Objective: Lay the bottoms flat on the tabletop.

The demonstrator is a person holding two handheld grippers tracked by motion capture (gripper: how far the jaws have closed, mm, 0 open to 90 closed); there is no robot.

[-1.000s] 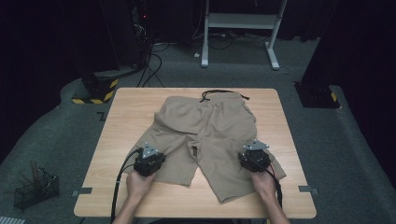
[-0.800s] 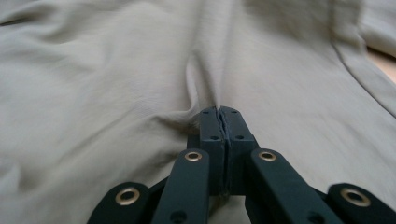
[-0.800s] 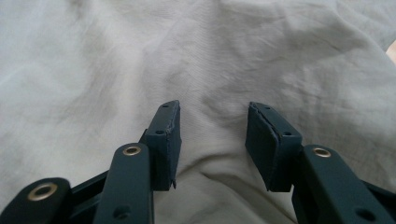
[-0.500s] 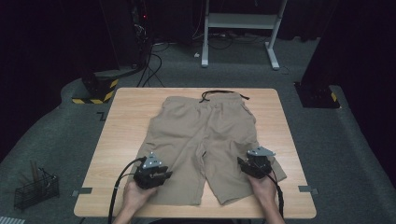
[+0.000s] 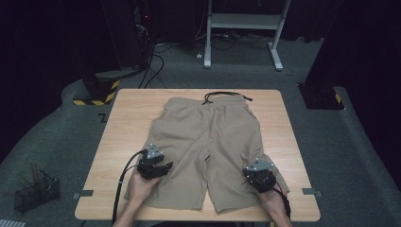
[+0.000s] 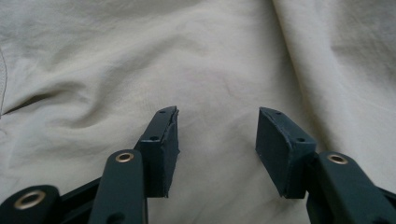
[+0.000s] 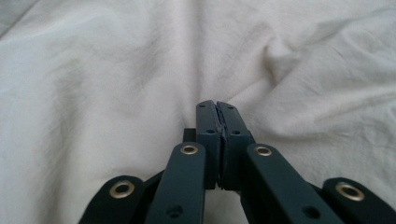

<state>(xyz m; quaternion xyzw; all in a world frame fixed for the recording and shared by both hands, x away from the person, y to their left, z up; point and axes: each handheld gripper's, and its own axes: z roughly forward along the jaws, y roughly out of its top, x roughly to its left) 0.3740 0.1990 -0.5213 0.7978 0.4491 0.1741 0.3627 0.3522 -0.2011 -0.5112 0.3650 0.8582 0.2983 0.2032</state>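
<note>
My left claw [image 6: 217,135]: jaws spread wide, empty, over near-left leg of khaki shorts [image 5: 208,142]. My right claw [image 7: 218,122]: jaws pressed together, nothing visibly pinched, on near-right leg. Shorts spread flat, centre of desk [image 5: 123,123].

In the high view, both forearms are running off the bottom edge of the frame, and the left gripper [image 5: 153,165] and right gripper [image 5: 259,176] are covering patches of the shorts [image 5: 208,142] beneath them. At the lower left, a wire basket [image 5: 35,191] is sitting in dim light, its contents too small to tell. The background at the top is sinking into darkness. In both gripper views the shorts [image 6: 210,60] [image 7: 116,70] are spilling past every edge, and whether the right gripper's [image 7: 218,140] closed jaws are pinching cloth is unclear.
</note>
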